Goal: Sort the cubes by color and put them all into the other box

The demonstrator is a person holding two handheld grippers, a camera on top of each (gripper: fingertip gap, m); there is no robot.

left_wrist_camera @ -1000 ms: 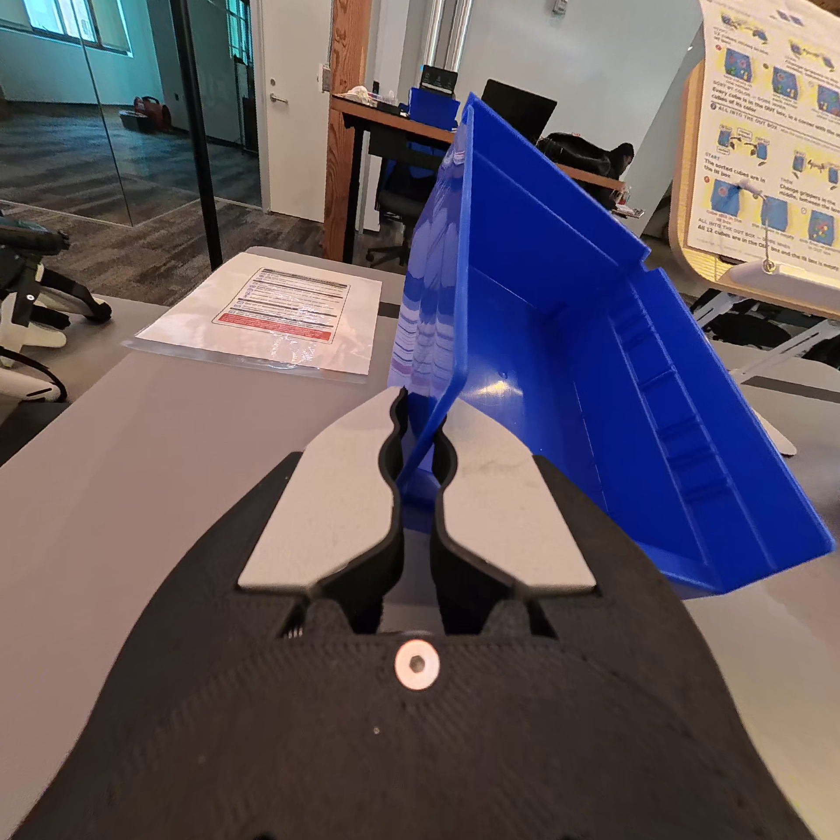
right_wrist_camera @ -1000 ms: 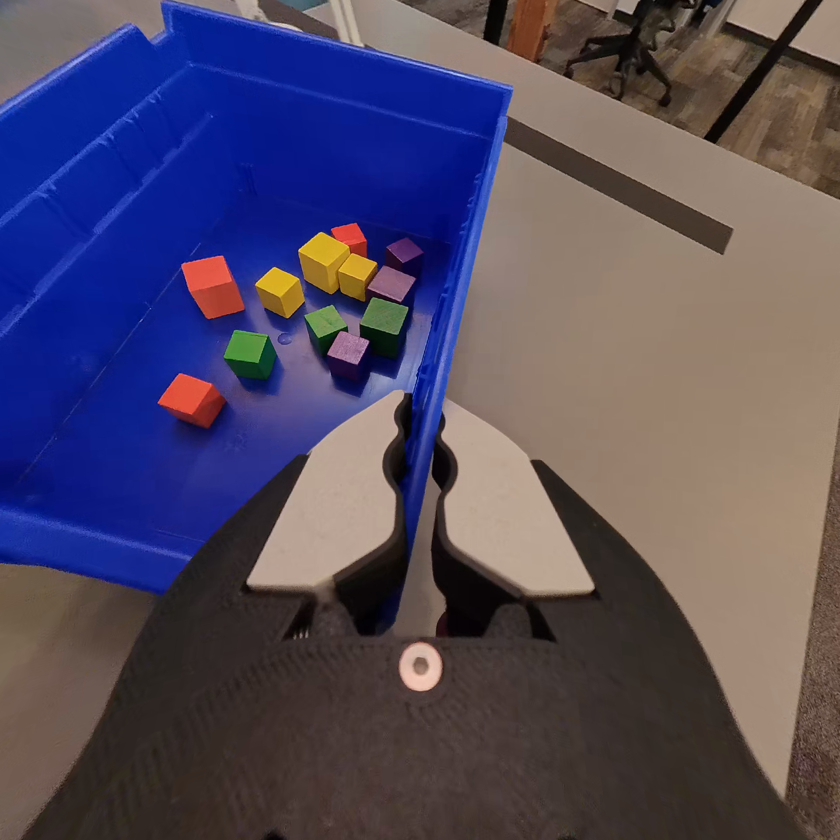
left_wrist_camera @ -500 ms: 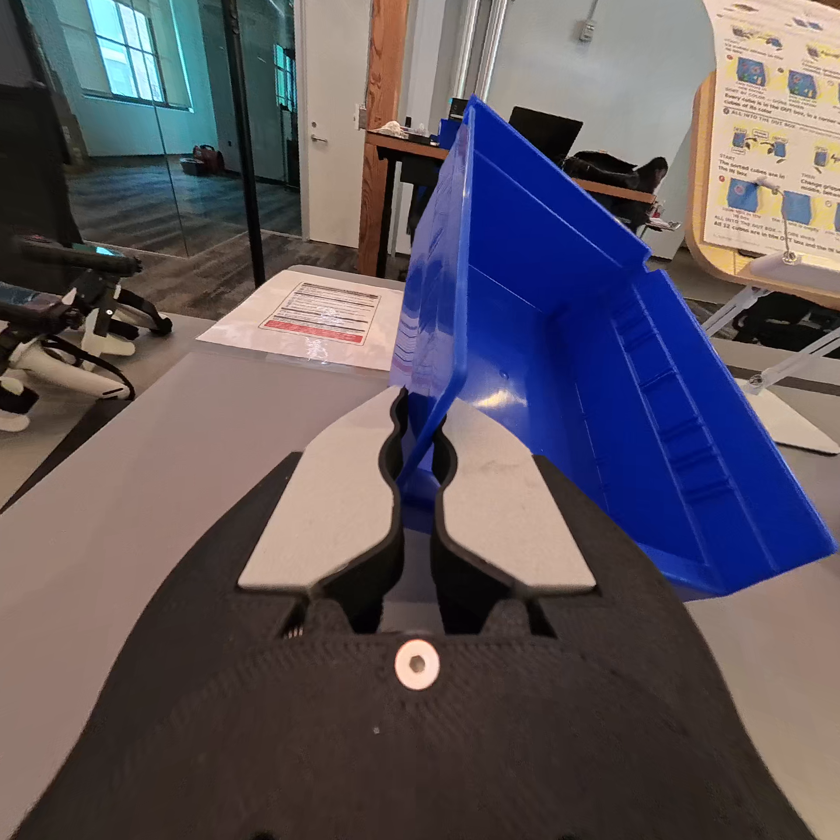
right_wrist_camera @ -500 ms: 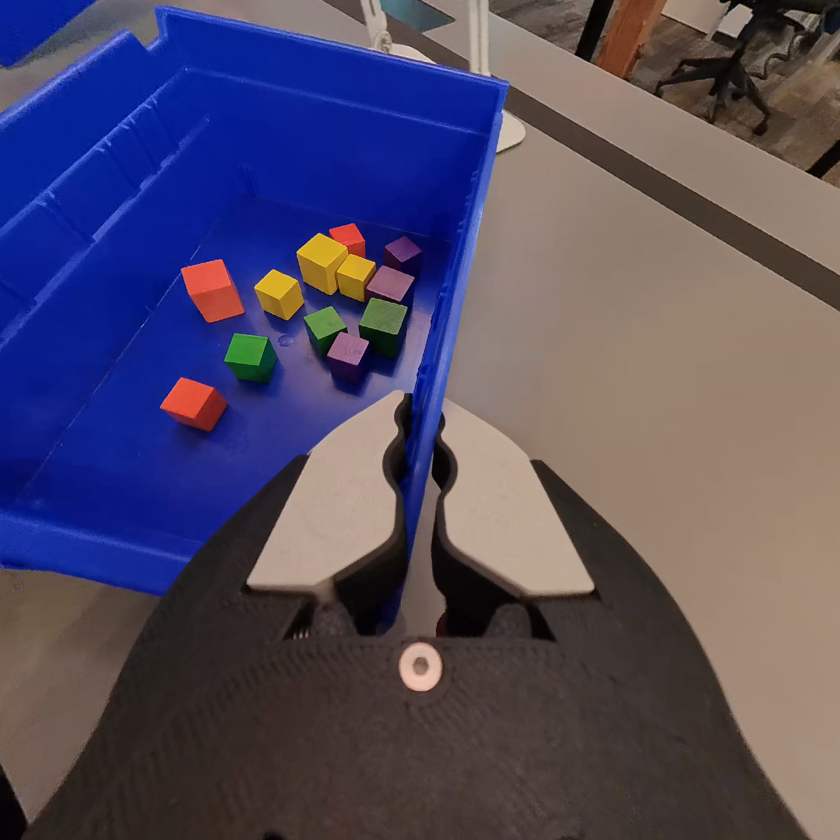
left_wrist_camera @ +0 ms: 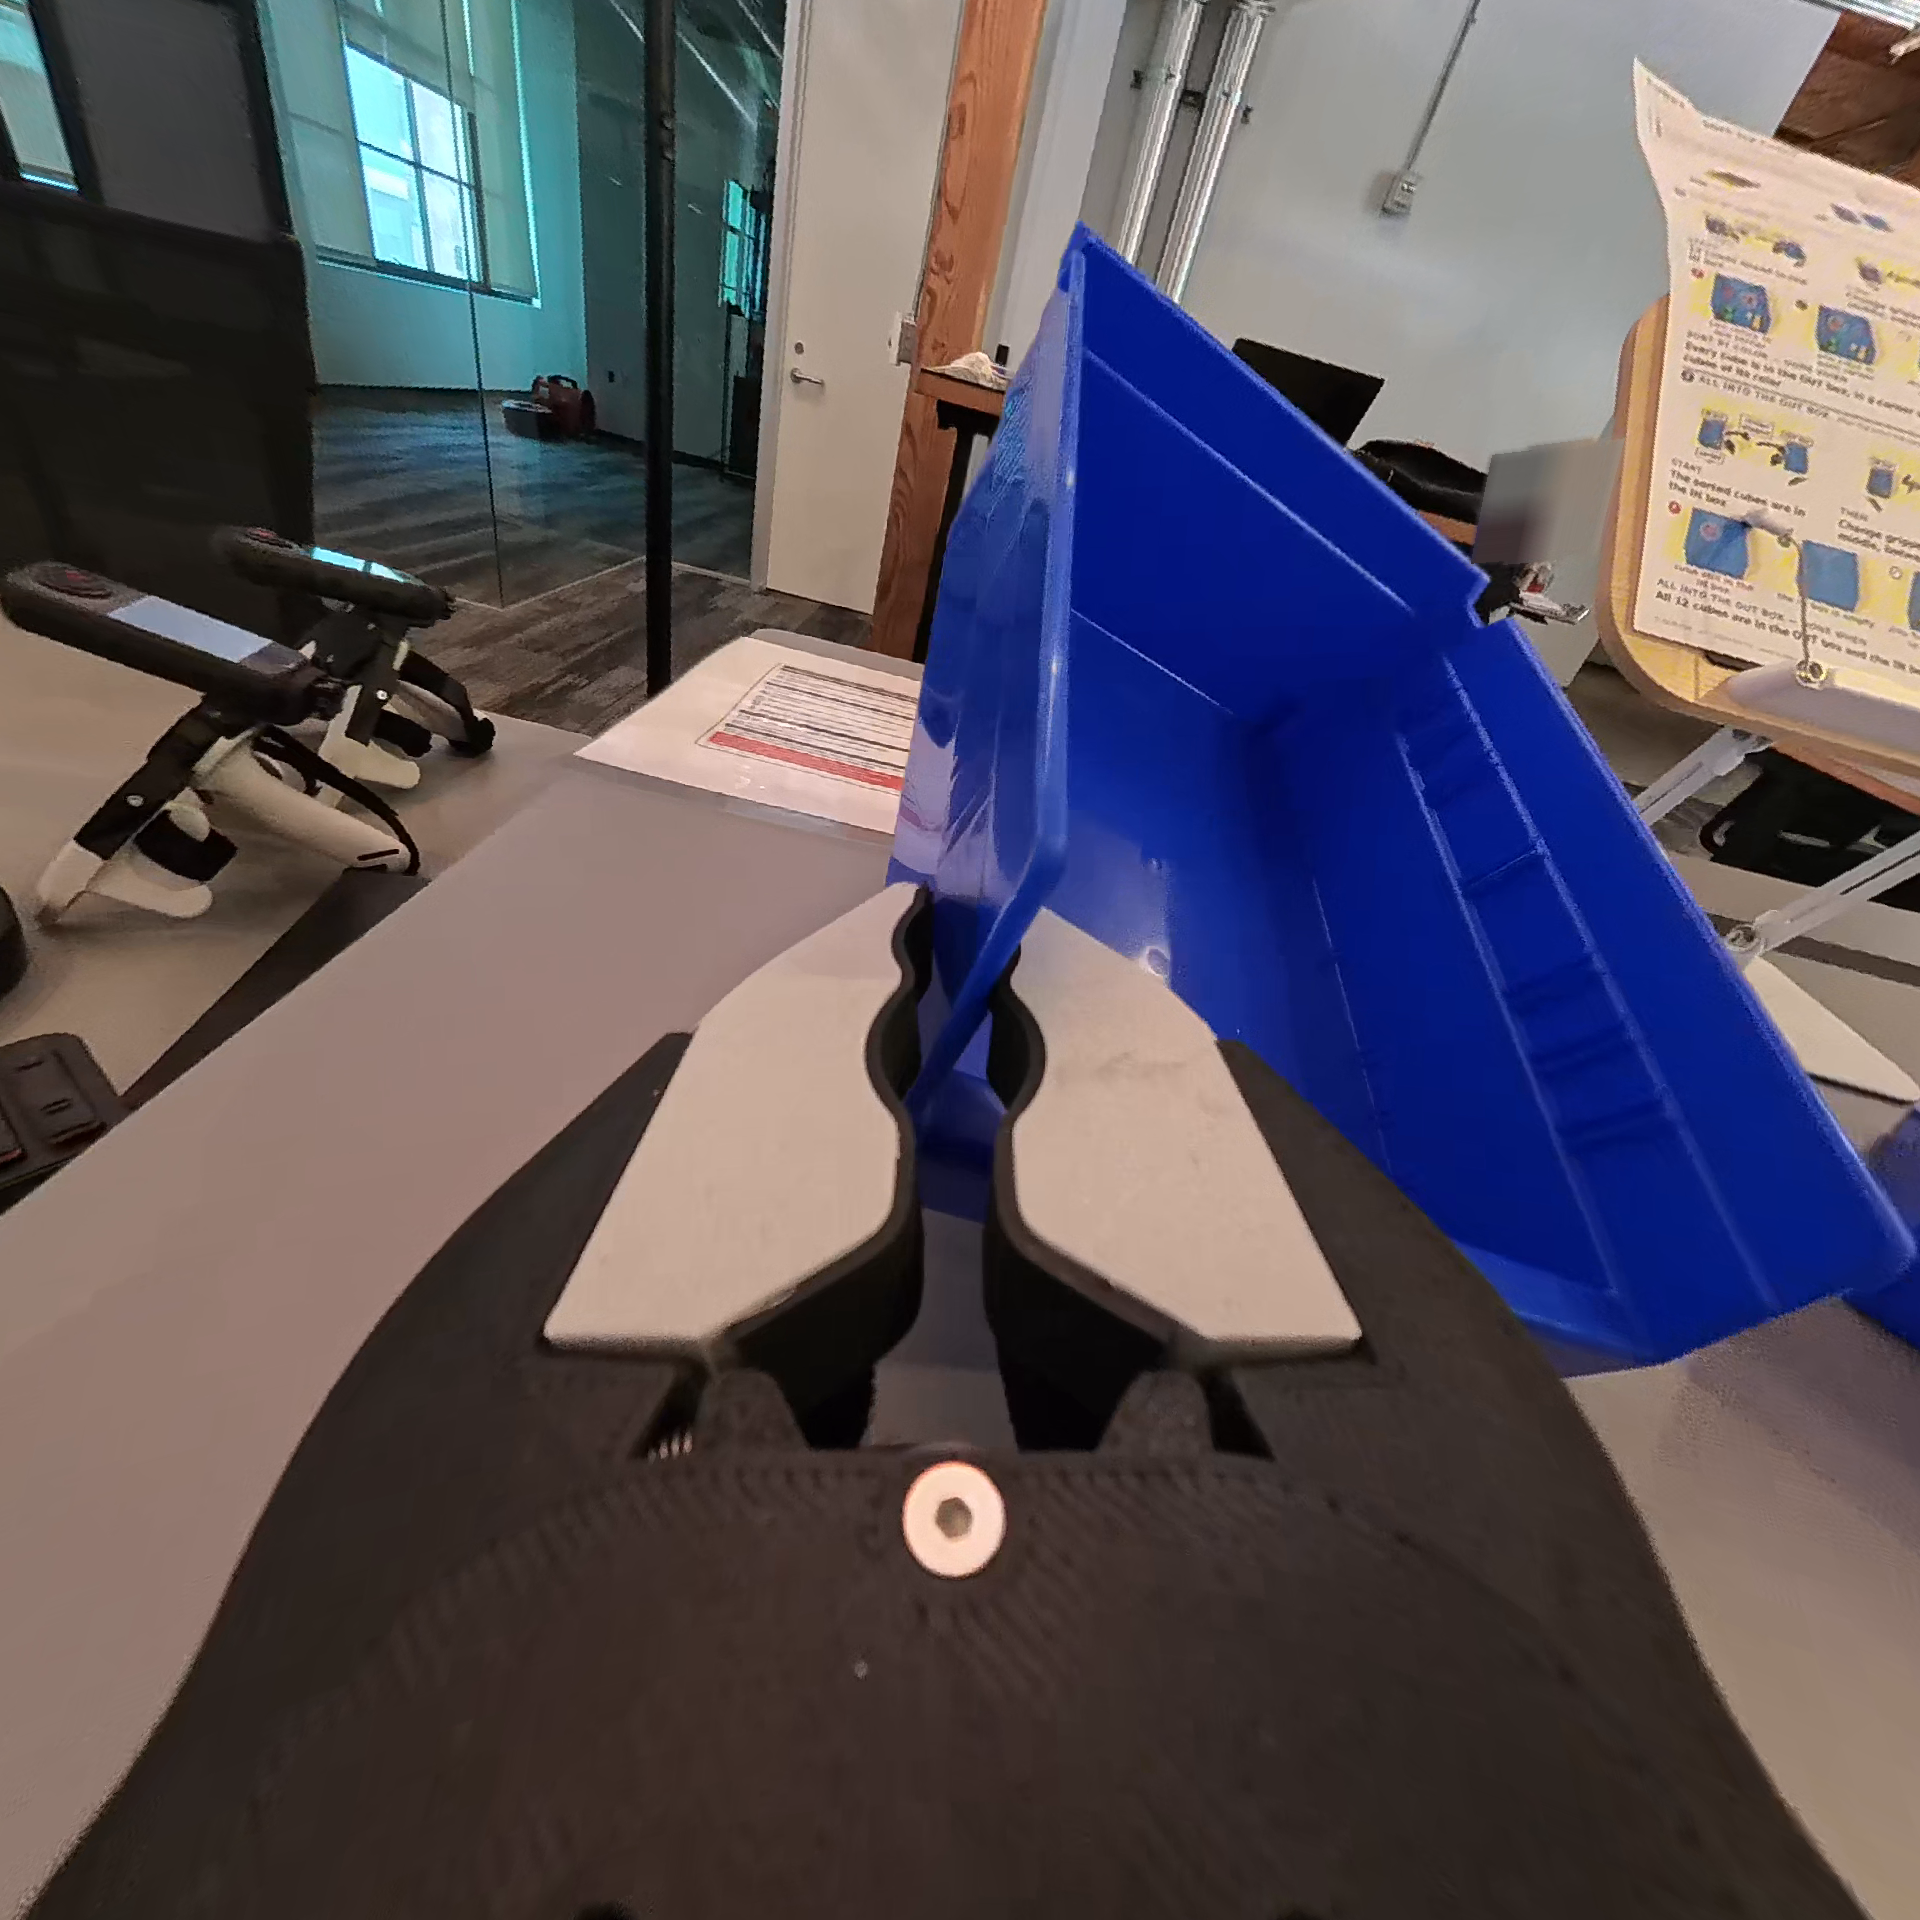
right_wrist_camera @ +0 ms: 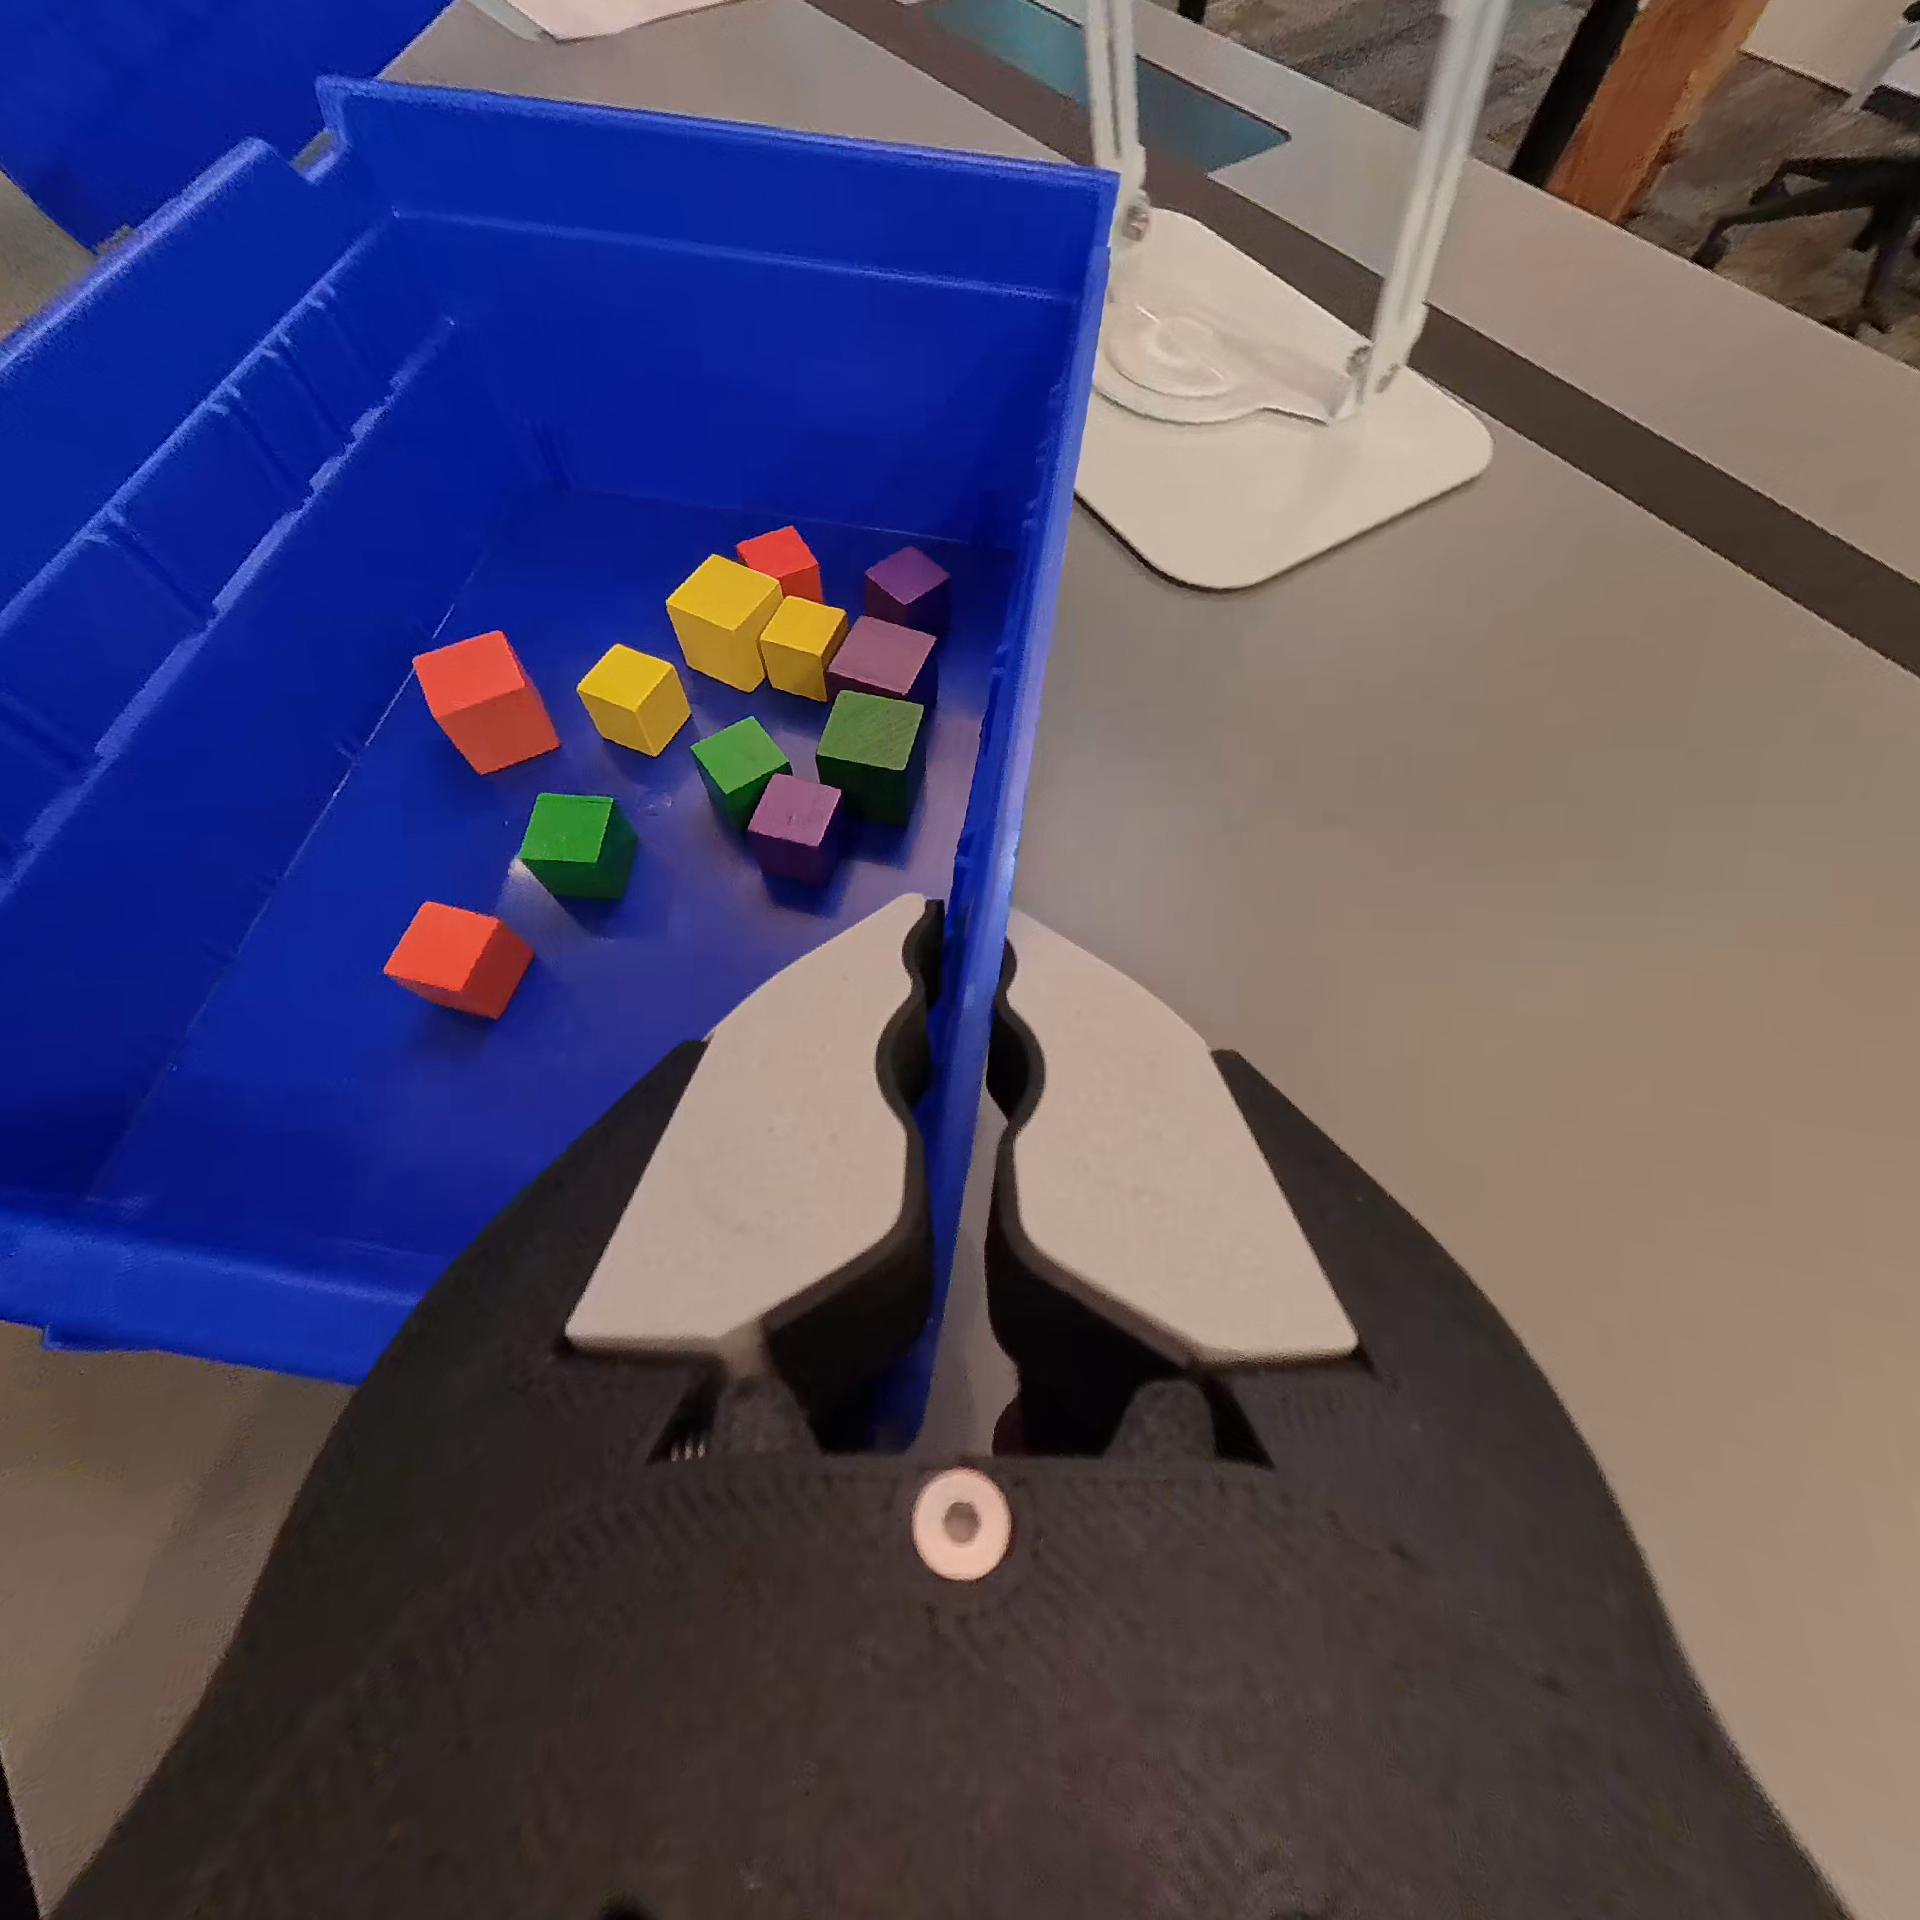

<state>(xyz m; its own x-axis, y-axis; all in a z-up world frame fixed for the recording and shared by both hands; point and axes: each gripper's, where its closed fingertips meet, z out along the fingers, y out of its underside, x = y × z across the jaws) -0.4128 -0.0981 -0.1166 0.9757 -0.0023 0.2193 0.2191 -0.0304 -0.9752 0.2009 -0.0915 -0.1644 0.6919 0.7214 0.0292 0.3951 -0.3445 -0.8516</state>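
My left gripper (left_wrist_camera: 961, 914) is shut on the near wall of an empty blue box (left_wrist_camera: 1299, 831), which is held tilted over the grey table. My right gripper (right_wrist_camera: 971, 925) is shut on the right wall of a second blue box (right_wrist_camera: 727, 312). This box holds several loose, mixed cubes: red (right_wrist_camera: 483, 701), yellow (right_wrist_camera: 634, 696), green (right_wrist_camera: 577, 842) and purple (right_wrist_camera: 795, 826). Most of them cluster near the wall I grip. A red cube (right_wrist_camera: 457, 956) lies apart, nearer to me.
A laminated sheet (left_wrist_camera: 800, 727) lies on the table behind the empty box. Handheld devices on stands (left_wrist_camera: 208, 707) sit at the far left. An instruction poster (left_wrist_camera: 1787, 416) stands at the right. A white stand base (right_wrist_camera: 1278, 447) sits just right of the cube box. Spacing between my two grippers at the tips: around 60 cm.
Both grippers kept their grip on the boxes. The left view swung so the sheet now sits behind the empty box. The cube box moved toward the white stand base; the cubes stayed put.
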